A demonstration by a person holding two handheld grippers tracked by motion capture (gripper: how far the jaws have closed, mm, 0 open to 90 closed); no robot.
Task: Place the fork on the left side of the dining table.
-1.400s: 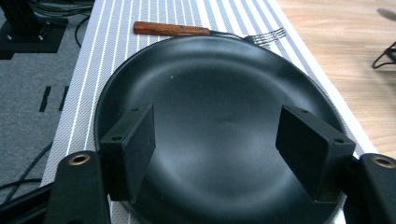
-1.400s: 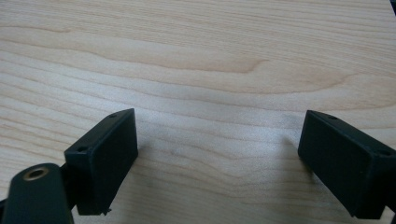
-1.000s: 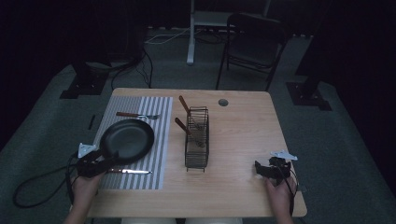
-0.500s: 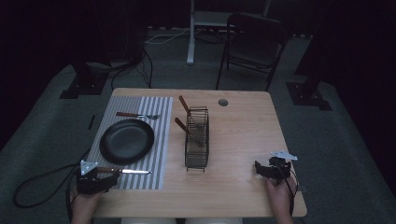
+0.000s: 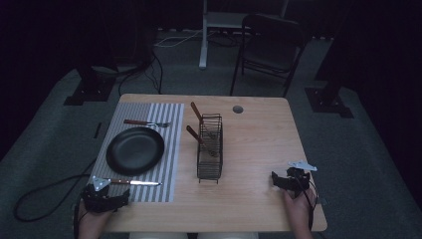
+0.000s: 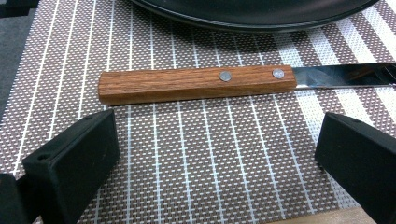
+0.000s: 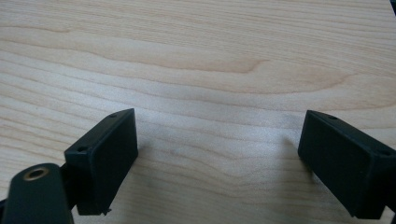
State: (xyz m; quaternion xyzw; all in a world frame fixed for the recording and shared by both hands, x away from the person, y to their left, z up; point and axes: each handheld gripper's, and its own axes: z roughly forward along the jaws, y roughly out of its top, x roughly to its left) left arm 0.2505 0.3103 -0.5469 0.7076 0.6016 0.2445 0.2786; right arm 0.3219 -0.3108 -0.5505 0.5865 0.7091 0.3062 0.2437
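- Your left gripper (image 5: 105, 199) sits at the near left corner of the table (image 5: 259, 149), low over the striped placemat (image 5: 171, 149); its jaws have just been opening and now stand spread wide with nothing between them.
- The knife (image 6: 201, 84) lies flat on the placemat just beyond those jaws, close but not touching either one.
- In the left gripper view its long axis runs straight across, side to side: wooden handle at the left, with two rivets near the blade end, and steel blade (image 6: 345, 77) leading off to the right.
- In the high view the knife (image 5: 134, 182) runs along the near edge of the placemat, handle towards your left gripper, tip pointing towards the wire rack (image 5: 210, 149).
- The black plate (image 5: 135, 150) lies just beyond the knife, with a narrow strip of mat between them.
- Your right gripper (image 5: 287, 180) rests at the near right of the table, jaws wide apart over bare wood, holding nothing.
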